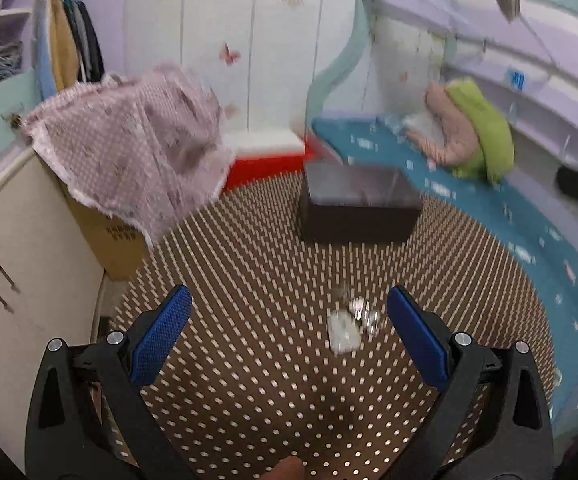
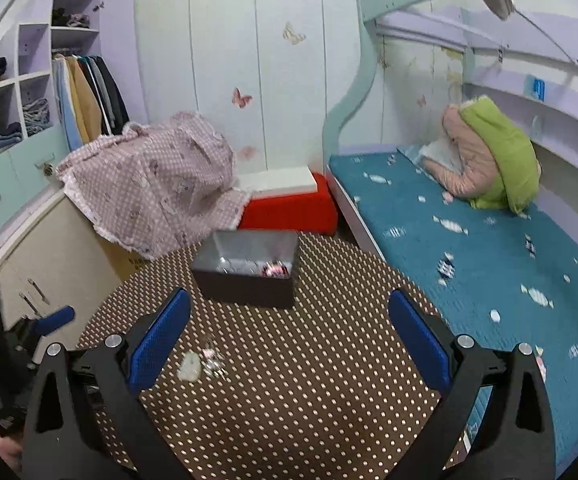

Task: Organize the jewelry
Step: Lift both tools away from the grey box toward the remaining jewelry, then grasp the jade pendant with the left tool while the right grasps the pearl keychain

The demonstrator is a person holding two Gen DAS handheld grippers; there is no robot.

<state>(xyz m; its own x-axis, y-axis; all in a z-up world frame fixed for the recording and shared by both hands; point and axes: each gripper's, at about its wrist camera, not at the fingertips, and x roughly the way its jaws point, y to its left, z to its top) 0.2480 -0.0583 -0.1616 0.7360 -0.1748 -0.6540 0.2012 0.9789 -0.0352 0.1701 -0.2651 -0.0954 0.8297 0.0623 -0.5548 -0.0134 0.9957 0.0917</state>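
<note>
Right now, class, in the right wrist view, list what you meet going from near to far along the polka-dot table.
Small pale jewelry pieces → dark open box → red box with white lid → white wall panels.

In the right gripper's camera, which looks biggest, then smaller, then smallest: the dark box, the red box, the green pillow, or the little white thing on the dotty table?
1. green pillow
2. red box and dark box: alike; the dark box sits nearer, so unsure
3. little white thing: smallest, despite being nearest
</note>
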